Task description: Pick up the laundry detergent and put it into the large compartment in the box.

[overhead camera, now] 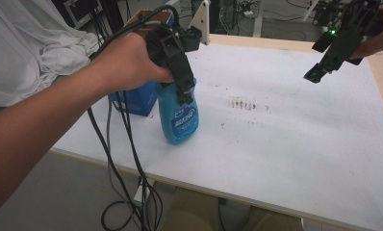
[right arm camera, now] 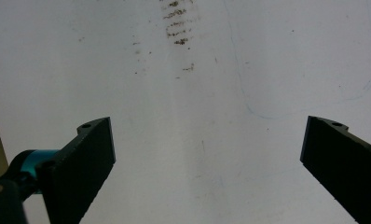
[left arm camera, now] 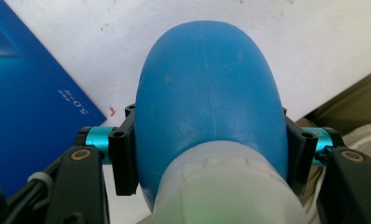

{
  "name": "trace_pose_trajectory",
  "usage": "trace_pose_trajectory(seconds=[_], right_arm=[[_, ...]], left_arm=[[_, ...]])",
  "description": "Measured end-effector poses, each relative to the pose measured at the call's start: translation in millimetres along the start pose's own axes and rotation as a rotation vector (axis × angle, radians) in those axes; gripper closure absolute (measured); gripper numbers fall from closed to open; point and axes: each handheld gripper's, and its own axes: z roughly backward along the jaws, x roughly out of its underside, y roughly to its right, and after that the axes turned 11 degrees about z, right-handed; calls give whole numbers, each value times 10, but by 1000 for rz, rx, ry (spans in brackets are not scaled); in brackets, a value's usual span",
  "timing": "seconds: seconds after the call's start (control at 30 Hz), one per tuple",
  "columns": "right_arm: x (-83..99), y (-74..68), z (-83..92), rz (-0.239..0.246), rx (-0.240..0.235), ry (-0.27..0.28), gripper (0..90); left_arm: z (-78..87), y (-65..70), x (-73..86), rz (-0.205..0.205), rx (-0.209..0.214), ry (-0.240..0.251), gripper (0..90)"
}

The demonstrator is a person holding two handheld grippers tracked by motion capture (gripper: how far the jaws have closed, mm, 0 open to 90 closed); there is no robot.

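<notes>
The blue bottle (overhead camera: 181,115) stands upright on the white table (overhead camera: 286,144) near its front-left edge, a blue box (overhead camera: 137,98) just behind it at about ten o'clock. The left gripper (overhead camera: 184,89) comes down from above and pinches the bottle's shoulder below the cap, so I judge the grasp made and a straight lift next, kept vertical so nothing tips. In the left gripper view both pads (left arm camera: 124,158) press the blue body (left arm camera: 209,98) either side, which the hand hides from above. The right gripper (overhead camera: 319,72) hangs high at two o'clock, well apart; its own view shows jaws spread over brown smudges (right arm camera: 178,23).
</notes>
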Motion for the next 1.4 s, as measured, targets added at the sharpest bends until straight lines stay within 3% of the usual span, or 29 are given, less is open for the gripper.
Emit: trace_pose_trajectory(seconds=[0.13, 0.17, 0.4, 0.57, 0.77, 1.07, 1.4], right_arm=[[18, 15, 5, 15, 3, 11, 21], [20, 3, 11, -5, 3, 3, 21], [56, 25, 23, -4, 5, 13, 21], [69, 39, 28, -15, 2, 8, 21], [83, 59, 30, -18, 2, 13, 21], [130, 78, 62, -36, 6, 16, 21], [196, 84, 108, -58, 15, 14, 21]], left_arm=[[196, -11, -10, -42, 7, 15, 372], [268, -15, -11, -58, 7, 23, 372], [674, -63, -14, -128, 7, 54, 372], [906, -65, -12, -232, -19, 56, 373], [1028, -92, -12, -298, -24, 57, 373], [1170, -147, -46, -343, -1, 84, 374], [1617, -362, -66, -389, -1, 129, 374]])
